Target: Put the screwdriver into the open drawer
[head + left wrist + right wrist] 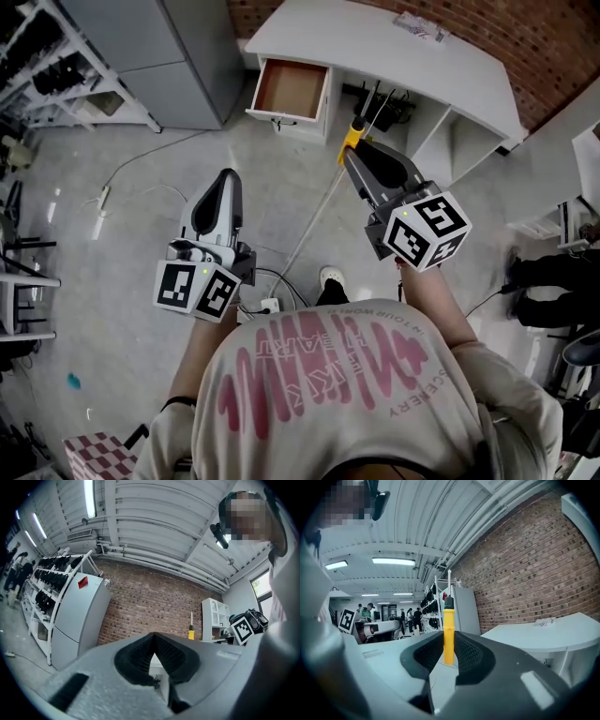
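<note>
My right gripper (pixel 354 148) clamps the screwdriver (pixel 448 634) by its yellow handle, jaws partway closed, shaft upright. I judge it light, rigid and smooth, so mid-handle is the correct hold. The open drawer (pixel 291 90) lies at 11 o'clock. My left gripper (pixel 228 178) is closed and empty.

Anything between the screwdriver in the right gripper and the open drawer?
Nothing visible. The yellow-handled screwdriver is clamped in the right gripper. Only bare grey floor lies between it and the open white drawer. The left gripper is off to the side.
</note>
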`<state>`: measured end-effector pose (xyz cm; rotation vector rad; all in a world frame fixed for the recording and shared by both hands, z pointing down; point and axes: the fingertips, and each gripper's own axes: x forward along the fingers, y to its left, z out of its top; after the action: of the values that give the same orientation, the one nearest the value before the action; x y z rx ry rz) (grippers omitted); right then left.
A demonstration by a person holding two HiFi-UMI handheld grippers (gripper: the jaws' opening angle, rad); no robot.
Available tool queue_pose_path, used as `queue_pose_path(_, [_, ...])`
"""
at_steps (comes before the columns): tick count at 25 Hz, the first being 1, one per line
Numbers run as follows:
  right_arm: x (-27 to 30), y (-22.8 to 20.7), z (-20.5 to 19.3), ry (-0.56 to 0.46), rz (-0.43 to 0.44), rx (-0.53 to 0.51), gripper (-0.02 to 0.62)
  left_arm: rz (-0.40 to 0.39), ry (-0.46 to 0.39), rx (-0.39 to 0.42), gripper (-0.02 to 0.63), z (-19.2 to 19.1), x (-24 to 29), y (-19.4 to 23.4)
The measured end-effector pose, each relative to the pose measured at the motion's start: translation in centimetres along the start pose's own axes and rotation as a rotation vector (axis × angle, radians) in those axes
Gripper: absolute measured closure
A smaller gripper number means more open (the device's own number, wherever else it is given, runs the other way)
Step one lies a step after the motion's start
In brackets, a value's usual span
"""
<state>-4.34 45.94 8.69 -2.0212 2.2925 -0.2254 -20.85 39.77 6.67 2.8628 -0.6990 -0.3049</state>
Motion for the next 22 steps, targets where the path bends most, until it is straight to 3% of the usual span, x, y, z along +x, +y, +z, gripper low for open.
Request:
queue_pose_path(10, [3.6,-10.2,3.6,-0.038,0.068,-0.02,0.514,0.025,-0.048,0.057,0.604,-0.2,11.1,-1.9])
queue_pose_path(22, [6.1,-14.0,3.1,-0.011,0.104,-0.01,0.514,0.065,-0.029,0.082,0.604,-1.0,15.1,-1.0])
